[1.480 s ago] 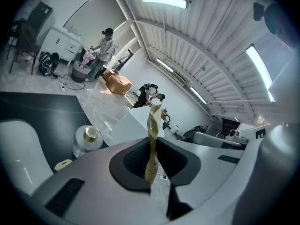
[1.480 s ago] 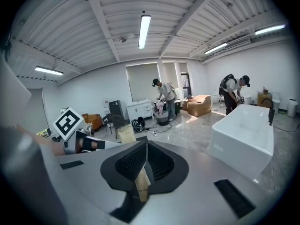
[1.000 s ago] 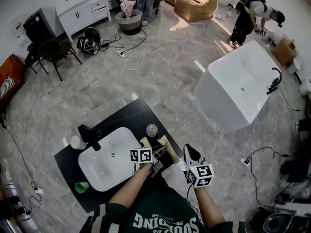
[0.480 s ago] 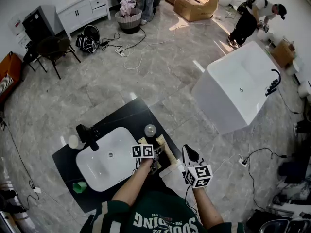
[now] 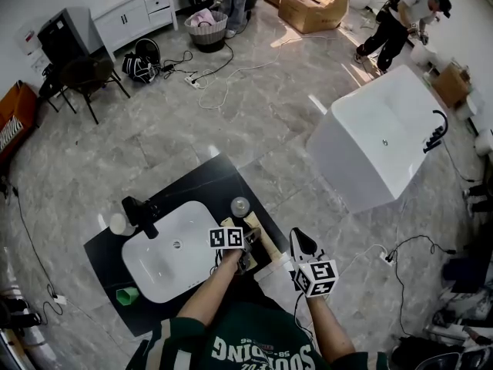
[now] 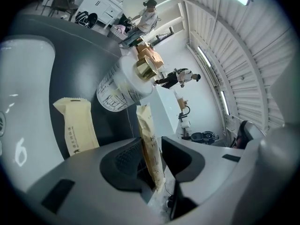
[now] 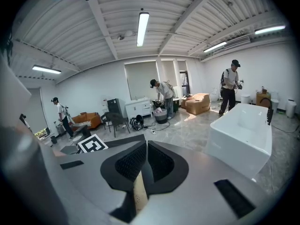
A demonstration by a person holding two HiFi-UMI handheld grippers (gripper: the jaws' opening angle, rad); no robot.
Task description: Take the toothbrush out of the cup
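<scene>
A long cream wrapped packet stands on edge between the jaws of my left gripper. It leans on the left pad, and a gap shows between it and the right pad. These jaws have just been opening. The printed clear cup with a gold piece at its top stands just beyond on the dark counter. A second cream packet lies to its left. In the head view my left gripper sits by the cup. My right gripper is shut, with a thin cream strip caught low between its pads.
A white basin with a black tap fills the counter's left part, with a white cup and a green cup nearby. A white bathtub stands to the right. Several people work at the room's far side.
My left gripper has dipped toward the counter beside the cup with the cream packet between its jaws. My right gripper has stayed where it was.
</scene>
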